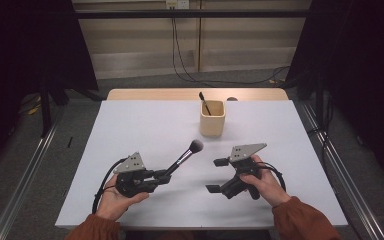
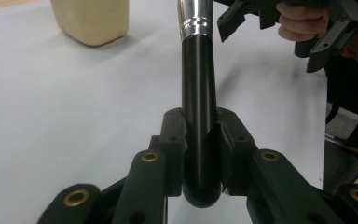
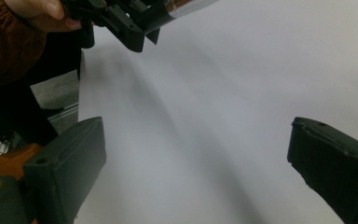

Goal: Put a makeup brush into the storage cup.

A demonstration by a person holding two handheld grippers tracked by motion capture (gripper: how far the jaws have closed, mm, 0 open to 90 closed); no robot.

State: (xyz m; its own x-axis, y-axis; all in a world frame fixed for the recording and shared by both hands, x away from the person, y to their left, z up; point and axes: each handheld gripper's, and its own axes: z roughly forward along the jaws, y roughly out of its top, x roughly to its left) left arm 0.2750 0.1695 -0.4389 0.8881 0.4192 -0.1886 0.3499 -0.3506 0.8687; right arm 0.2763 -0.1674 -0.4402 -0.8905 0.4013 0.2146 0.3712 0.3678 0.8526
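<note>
White table (image 1: 130, 125) carried a beige cup (image 1: 213, 119) at twelve o'clock, while the left gripper (image 1: 166, 174) clamped the light, stiff makeup brush (image 1: 184, 158) at its slippery handle end, and the right gripper (image 1: 217, 175) stood open, empty.

The high view is evenly but dimly lit from above: the white worktop (image 1: 145, 130) is the brightest area, while both far corners and the sides sink into near-black. Shadows are soft and short, a faint one lying beside the beige cup (image 1: 213, 118). The picture is low in detail and slightly grainy.

In the left gripper view the chrome ferrule of the brush (image 2: 199, 93) carries bright glare bands, and the near black parts of the left tool (image 2: 200, 154) look soft.

In the right gripper view the worktop shows broad smeared grey shadow streaks, and the right tool (image 3: 196, 168) is blurred at its edges.
</note>
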